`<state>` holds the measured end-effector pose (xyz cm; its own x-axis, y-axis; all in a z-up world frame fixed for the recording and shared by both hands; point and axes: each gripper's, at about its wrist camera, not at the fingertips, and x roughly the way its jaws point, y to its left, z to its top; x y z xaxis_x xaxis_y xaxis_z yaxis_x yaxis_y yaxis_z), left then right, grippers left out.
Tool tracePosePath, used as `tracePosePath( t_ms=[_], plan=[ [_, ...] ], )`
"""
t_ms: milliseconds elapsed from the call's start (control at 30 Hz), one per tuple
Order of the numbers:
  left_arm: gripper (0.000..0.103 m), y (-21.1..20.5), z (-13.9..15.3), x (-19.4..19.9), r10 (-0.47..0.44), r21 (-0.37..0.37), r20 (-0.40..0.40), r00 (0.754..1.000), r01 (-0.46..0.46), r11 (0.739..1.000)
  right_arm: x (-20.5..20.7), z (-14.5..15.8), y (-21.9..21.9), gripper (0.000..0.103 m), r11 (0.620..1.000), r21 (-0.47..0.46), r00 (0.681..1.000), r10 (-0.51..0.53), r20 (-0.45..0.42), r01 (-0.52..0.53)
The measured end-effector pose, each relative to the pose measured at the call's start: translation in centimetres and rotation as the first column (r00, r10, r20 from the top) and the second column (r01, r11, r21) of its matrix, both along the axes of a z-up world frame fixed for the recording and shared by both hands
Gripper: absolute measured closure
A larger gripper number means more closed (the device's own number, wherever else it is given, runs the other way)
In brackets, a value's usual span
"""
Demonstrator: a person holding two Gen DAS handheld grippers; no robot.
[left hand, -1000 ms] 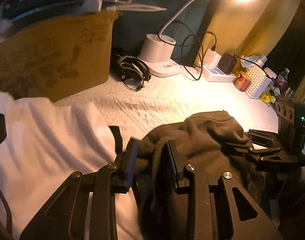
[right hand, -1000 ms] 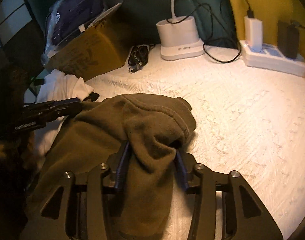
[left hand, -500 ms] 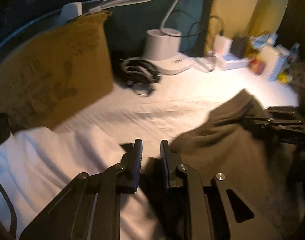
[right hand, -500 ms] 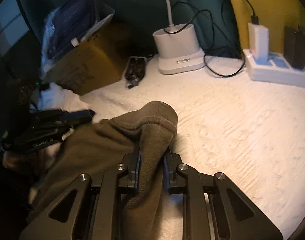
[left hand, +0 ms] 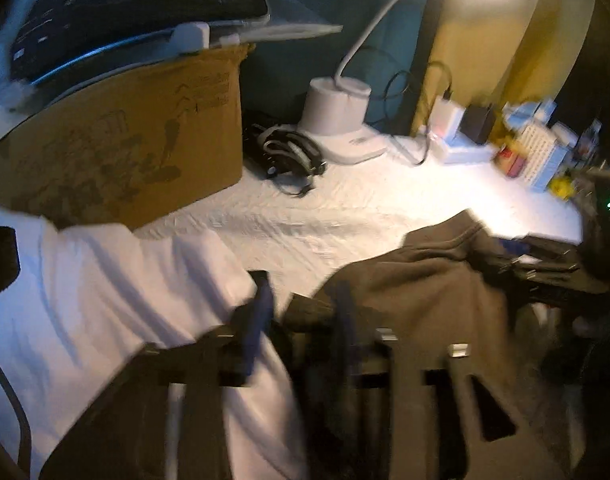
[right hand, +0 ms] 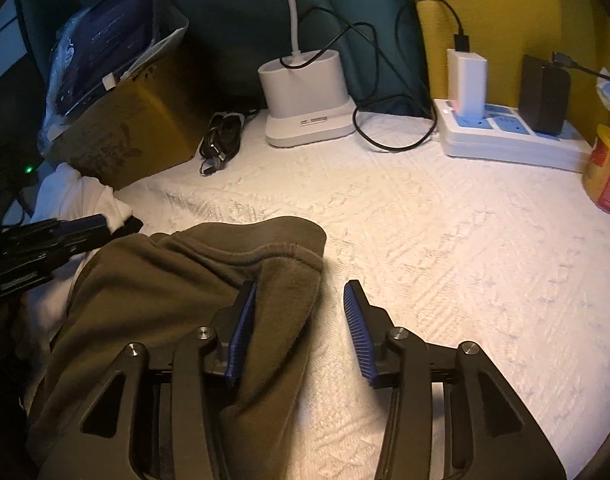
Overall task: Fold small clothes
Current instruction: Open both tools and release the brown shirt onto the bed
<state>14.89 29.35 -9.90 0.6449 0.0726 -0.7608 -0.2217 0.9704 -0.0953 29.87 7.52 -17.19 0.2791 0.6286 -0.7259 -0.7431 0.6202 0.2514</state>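
An olive-brown fleece garment [right hand: 193, 280] lies bunched on the white textured cloth. My right gripper [right hand: 301, 312] is open over its right edge, and the fabric lies loose between the jaws against the left pad. In the left wrist view the garment [left hand: 425, 288] lies right of my left gripper [left hand: 305, 312], which is blurred and open, its jaws either side of the garment's left corner. A white garment [left hand: 105, 300] lies at the left under the left gripper. The left gripper also shows in the right wrist view [right hand: 61, 232].
A cardboard box [left hand: 117, 144] with a dark bag on top stands at the back left. A white lamp base [right hand: 305, 96], black cables [right hand: 221, 140], a power strip [right hand: 513, 136] with chargers and a red-yellow tin [right hand: 605, 172] line the back.
My right gripper has opened and let go of the olive garment's edge, which dropped flat. My left gripper has opened too and moved back over the white garment.
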Motion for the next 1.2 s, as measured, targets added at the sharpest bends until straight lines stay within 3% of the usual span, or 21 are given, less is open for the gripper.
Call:
tracePosePath(
  t_ms=[33, 233, 433, 667, 700, 800, 1033, 1200],
  plan=[
    [0.045, -0.3, 0.4, -0.5, -0.003, -0.018, 0.02, 1.0, 0.004, 1.0, -0.3, 0.4, -0.3, 0.057, 1.0, -0.003, 1.0, -0.007, 0.018, 0.007],
    [0.044, -3.3, 0.7, -2.4, -0.052, -0.039, 0.021, 0.998, 0.053, 0.998, -1.4, 0.7, -1.4, 0.054, 1.0, -0.013, 0.999, -0.019, 0.031, 0.019],
    [0.044, -5.3, -0.9, -4.1, -0.068, -0.063, -0.028, 0.997, 0.066, 0.996, -3.2, 0.7, -2.6, 0.054, 1.0, -0.022, 1.0, -0.008, 0.024, 0.009],
    [0.044, -5.7, -2.8, -6.2, -0.057, -0.029, -0.107, 0.993, 0.054, 0.998, -5.5, 0.7, -3.9, 0.053, 0.999, -0.041, 0.999, 0.028, 0.016, -0.027],
    [0.044, -5.9, -2.8, -6.5, -0.06, -0.021, -0.097, 0.993, 0.059, 0.998, -5.8, 0.6, -4.0, 0.052, 0.998, -0.046, 0.999, 0.035, 0.018, -0.034],
    [0.044, -6.4, -2.8, -7.1, -0.051, 0.02, -0.102, 0.993, 0.053, 0.998, -6.9, 0.4, -4.8, 0.031, 0.997, -0.057, 0.999, 0.051, 0.013, -0.05],
    [0.044, -7.1, -2.0, -8.3, -0.011, 0.067, -0.085, 0.996, 0.016, 0.998, -9.5, -0.1, -6.8, 0.031, 0.997, -0.067, 0.999, 0.05, 0.008, -0.049],
    [0.044, -8.8, -1.1, -9.8, -0.052, 0.034, -0.041, 0.998, 0.054, 0.998, -11.3, -0.5, -8.0, 0.031, 0.996, -0.072, 0.998, 0.059, 0.007, -0.058]
  ],
)
